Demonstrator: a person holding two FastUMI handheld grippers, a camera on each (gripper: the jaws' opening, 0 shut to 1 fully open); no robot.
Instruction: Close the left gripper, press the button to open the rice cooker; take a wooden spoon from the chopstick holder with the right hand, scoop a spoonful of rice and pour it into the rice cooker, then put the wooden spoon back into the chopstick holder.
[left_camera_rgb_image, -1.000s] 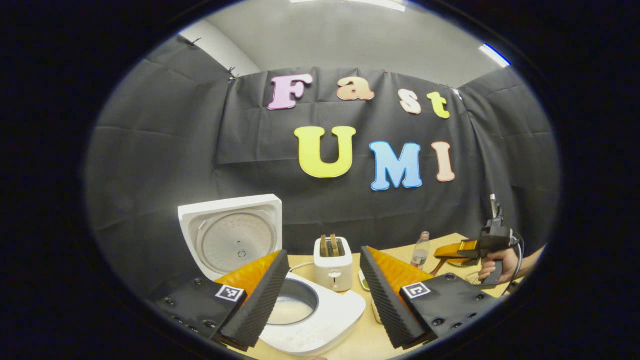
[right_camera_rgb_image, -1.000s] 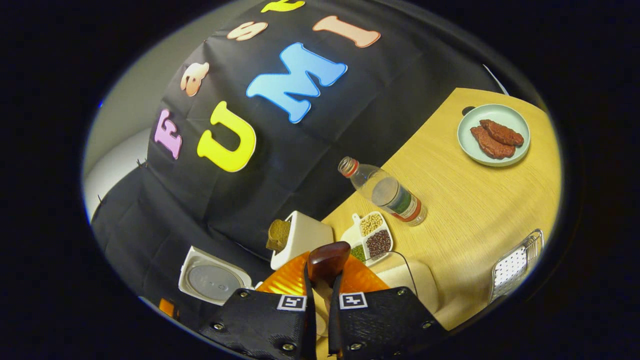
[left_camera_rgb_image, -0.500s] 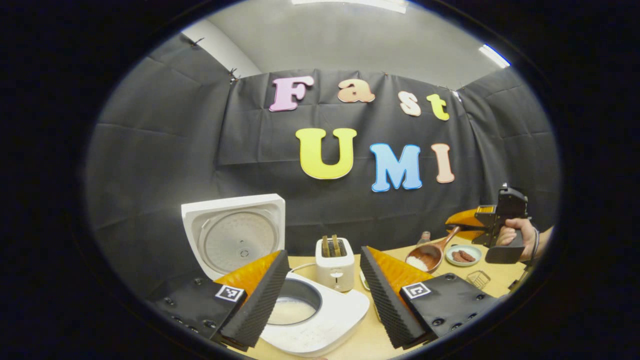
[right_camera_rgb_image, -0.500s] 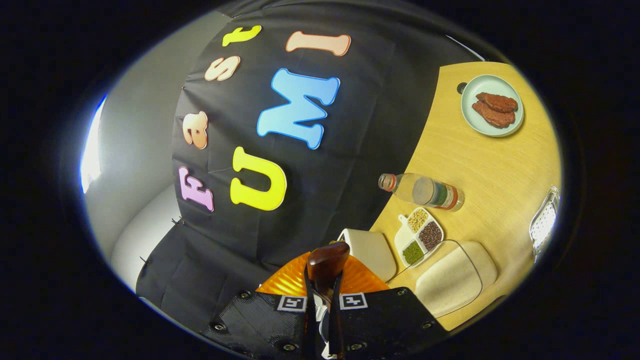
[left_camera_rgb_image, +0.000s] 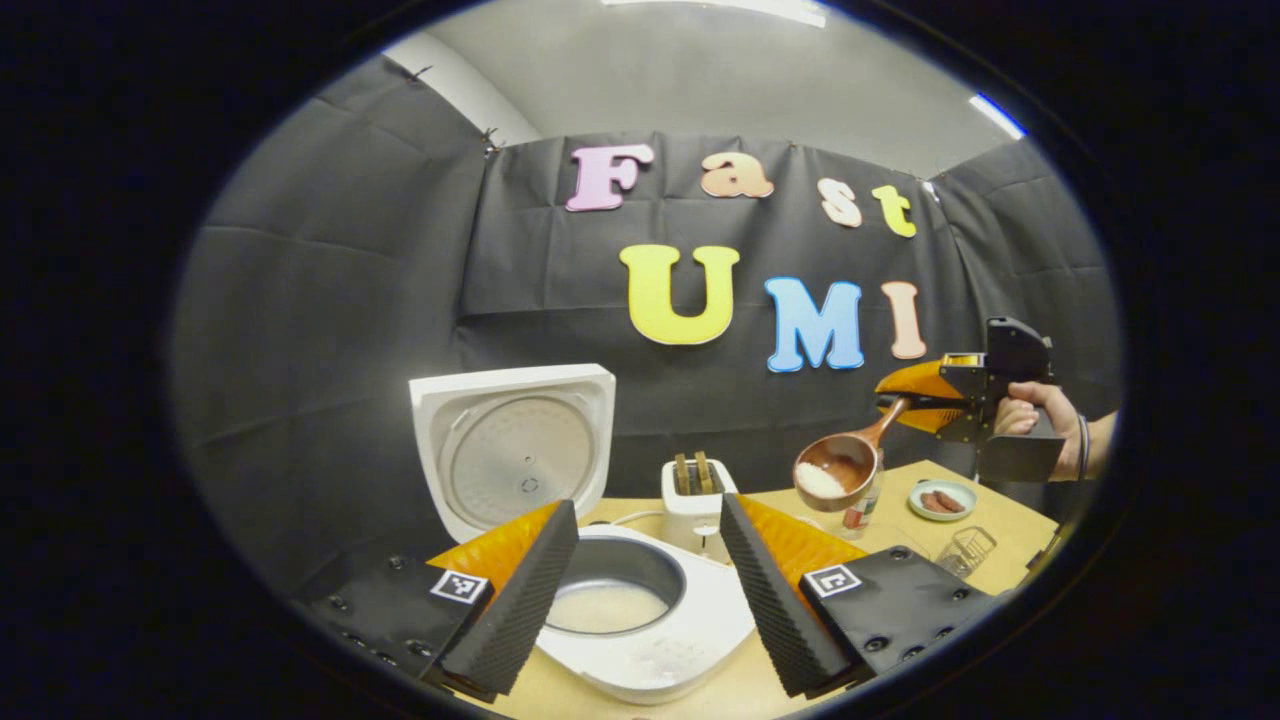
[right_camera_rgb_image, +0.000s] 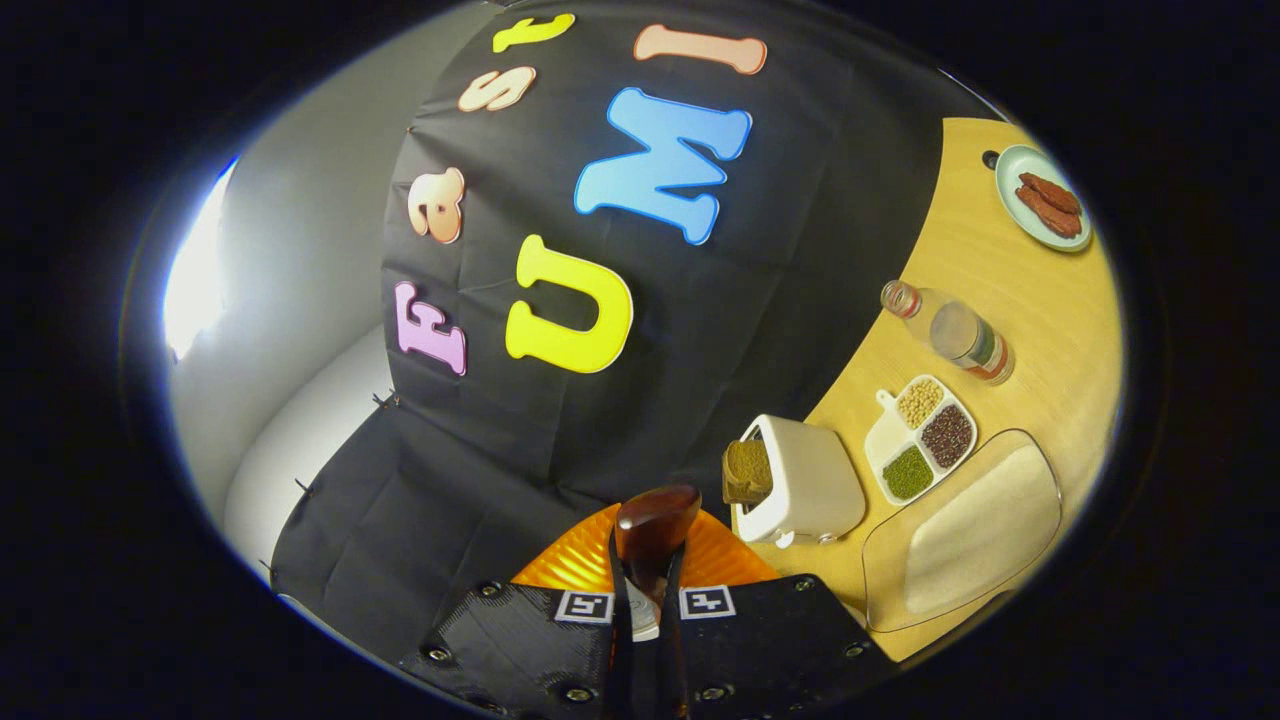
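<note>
Your right gripper (left_camera_rgb_image: 905, 400) pinches the wooden spoon (left_camera_rgb_image: 836, 466) level so its rice stays in, right of the open rice cooker (left_camera_rgb_image: 640, 610), while your left gripper (left_camera_rgb_image: 648, 590) idles wide, holding nothing.

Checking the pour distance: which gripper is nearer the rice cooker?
Left. The left gripper hangs just in front of the rice cooker; the right gripper, holding the spoon, is off to its right, higher.

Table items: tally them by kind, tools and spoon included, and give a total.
Appliances: 2, rice cooker, toaster
Dishes: 3, plate of meat, divided dish, clear rice tray
Bottle: 1
Wire holder: 1
Wooden spoon: 1
Tools: 2, left tool, right tool
Total: 10
</note>
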